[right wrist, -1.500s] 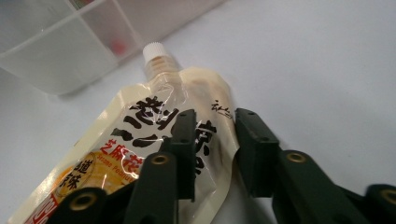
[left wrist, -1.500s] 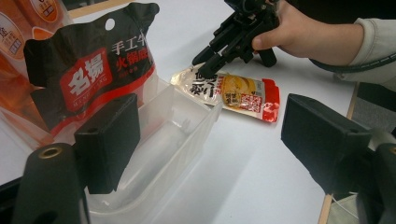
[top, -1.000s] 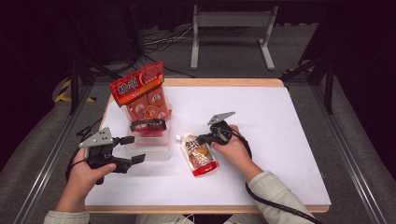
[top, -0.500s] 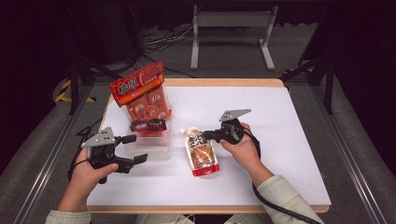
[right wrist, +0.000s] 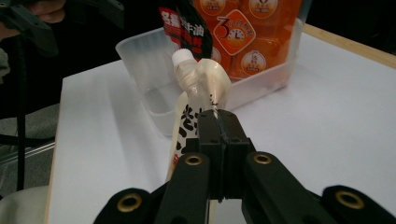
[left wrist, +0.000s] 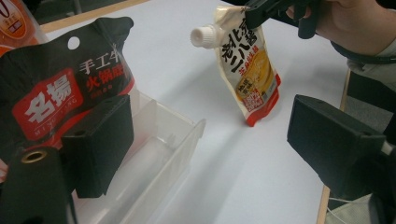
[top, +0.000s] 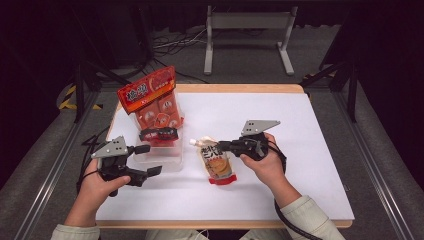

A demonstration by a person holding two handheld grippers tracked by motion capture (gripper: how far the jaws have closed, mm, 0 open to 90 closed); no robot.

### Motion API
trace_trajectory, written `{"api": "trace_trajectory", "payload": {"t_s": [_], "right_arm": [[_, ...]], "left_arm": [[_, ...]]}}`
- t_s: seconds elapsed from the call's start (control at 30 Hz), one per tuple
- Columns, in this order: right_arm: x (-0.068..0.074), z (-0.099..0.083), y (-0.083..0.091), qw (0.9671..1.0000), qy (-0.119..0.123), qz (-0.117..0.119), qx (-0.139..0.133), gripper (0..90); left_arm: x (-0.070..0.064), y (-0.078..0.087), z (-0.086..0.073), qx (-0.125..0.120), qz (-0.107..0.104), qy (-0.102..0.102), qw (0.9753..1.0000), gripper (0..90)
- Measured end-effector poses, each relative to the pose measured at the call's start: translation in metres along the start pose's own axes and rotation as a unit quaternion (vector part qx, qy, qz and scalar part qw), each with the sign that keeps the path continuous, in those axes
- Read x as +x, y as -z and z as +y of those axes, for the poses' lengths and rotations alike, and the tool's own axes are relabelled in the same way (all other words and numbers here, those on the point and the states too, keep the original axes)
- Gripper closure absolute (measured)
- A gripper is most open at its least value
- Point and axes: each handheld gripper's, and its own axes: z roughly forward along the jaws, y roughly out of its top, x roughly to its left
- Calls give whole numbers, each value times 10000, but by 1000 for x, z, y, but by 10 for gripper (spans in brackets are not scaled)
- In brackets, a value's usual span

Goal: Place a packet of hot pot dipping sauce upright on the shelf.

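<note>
Right fingers: pinched fully together on the top edge of the spouted pouch (right wrist: 201,100), just behind its white screw cap (right wrist: 183,58); no gap betw. the two black pads.
Right gripper (top: 227,146): held level, pointing toward the person's left; right hand (top: 265,162) wraps the handle.
Why held so: gripping the flat seam near the spout gives thin, stiff material to clamp; the soft body hangs/trails below. Likely being carried to the bin.
Pouch position: on the white counter (top: 310,150) mid-front, just beside the bin's right side, cap end nearest the bin, bottom end toward the person. Top looks lifted; can't tell if the bottom touches the counter.
Pouch look: cream flexible film, glossy, black lettering, yellow-orange picture, red band at the bottom; plump, rounded.
Left fingers: wide apart, holding nothing; blocky matte-black pads (left wrist: 100,142).
Left gripper (top: 145,160): hovers at the bin's front-left corner, aimed at it; left hand (top: 97,182) below. Probably waiting, or ready to steady the bin.
Bin (left wrist: 173,140): clear plastic, rectangular, thin frosted walls; front part has free space.
In the bin: tall orange snack bag (top: 152,102) standing upright at the back, crinkly and shiny; smaller black-and-red packet (left wrist: 70,93) w/ a hang hole, leaning in front of it.
Counter: flat white top, pale wood edge.
</note>
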Motion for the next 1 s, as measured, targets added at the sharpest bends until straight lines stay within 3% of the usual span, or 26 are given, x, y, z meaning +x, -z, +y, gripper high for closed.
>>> {"api": "trace_trajectory", "payload": {"t_s": [0.2,0.33,0.53,1.0], "right_arm": [[8,5,5,9993,176,275,-164,900],[13,8,7,9988,268,307,-262,900],[18,13,10,9975,244,450,-481,900],[35,20,9,9930,273,804,-823,900]], "left_arm": [[-3,-5,2,-8,-40,-55,10000,154],[-7,-10,4,-40,-70,-74,9999,152],[-10,-22,8,-42,-153,-119,9998,152],[-27,-57,7,-525,-557,-222,9968,161]]}}
